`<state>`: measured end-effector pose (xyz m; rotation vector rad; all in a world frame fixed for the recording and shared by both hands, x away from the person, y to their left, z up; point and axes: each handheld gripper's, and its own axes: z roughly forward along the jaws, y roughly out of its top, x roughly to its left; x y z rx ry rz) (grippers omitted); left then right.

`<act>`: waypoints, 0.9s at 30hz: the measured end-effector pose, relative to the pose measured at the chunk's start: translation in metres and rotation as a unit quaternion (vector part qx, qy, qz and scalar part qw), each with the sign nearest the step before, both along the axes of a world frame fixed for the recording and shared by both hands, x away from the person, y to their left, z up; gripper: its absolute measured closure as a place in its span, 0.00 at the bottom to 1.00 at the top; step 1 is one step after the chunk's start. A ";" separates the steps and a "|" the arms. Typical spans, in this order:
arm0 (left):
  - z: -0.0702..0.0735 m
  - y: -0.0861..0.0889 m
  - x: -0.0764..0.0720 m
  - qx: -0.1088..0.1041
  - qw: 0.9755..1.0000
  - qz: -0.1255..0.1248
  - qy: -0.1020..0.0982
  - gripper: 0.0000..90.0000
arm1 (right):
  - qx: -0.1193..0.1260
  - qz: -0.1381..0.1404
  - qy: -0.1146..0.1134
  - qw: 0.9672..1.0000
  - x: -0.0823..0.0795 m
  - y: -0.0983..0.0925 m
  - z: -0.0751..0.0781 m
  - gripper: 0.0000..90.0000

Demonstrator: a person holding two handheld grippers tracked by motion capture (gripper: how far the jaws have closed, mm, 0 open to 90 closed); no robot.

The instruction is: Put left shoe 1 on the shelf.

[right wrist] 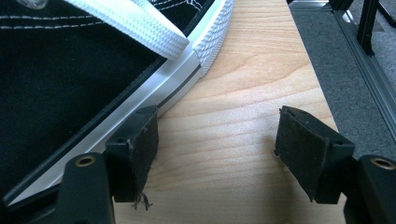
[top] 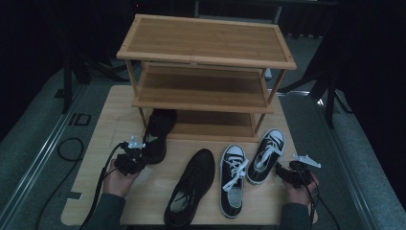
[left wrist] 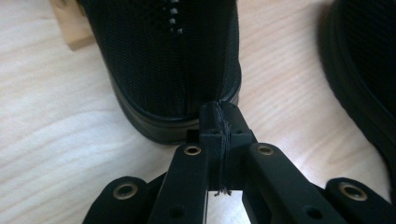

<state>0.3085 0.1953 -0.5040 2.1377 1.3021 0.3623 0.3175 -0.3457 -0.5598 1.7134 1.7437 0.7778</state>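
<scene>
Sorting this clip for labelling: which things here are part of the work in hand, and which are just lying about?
In hand:
left gripper, shut, its tips at the heel of the black mesh shoe
right gripper, open, beside the right-hand black-and-white sneaker
wooden shoe rack

Lying about:
second black shoe
other black-and-white sneaker
cable on the floor

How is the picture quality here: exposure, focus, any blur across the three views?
High view: dim and underexposed, dark surroundings, the black shoe losing detail against shadow. Left gripper view: well lit, but the shut left gripper and the black mesh shoe look soft at close range. Right gripper view: bright, the sneaker lace slightly blurred.
</scene>
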 end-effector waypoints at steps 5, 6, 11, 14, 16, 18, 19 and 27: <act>0.004 -0.004 0.010 -0.002 1.000 -0.003 -0.007 0.99 | 0.000 0.000 0.000 1.000 0.000 0.000 0.000 0.33; 0.005 -0.006 0.012 -0.003 1.000 -0.004 -0.007 0.99 | 0.000 0.000 0.000 1.000 0.000 0.000 0.000 0.33; 0.006 -0.011 0.019 0.013 1.000 -0.005 -0.012 0.99 | 0.000 0.000 0.000 1.000 0.000 0.000 0.000 0.33; 0.007 -0.011 0.022 0.015 1.000 -0.008 -0.011 0.99 | 0.000 0.000 0.000 1.000 0.000 0.000 0.000 0.33; 0.007 -0.009 0.023 0.012 1.000 -0.006 -0.012 0.99 | 0.000 0.000 0.000 1.000 0.000 0.000 0.000 0.33; 0.007 -0.008 0.024 0.012 1.000 -0.004 -0.012 0.99 | 0.000 0.000 0.000 1.000 0.000 0.000 0.000 0.33; 0.008 -0.009 0.025 0.013 1.000 -0.003 -0.013 0.99 | 0.000 0.000 0.000 1.000 0.000 0.000 0.000 0.33; 0.009 -0.013 0.036 0.016 1.000 0.001 -0.018 0.99 | 0.000 0.000 0.000 1.000 0.000 0.000 0.000 0.33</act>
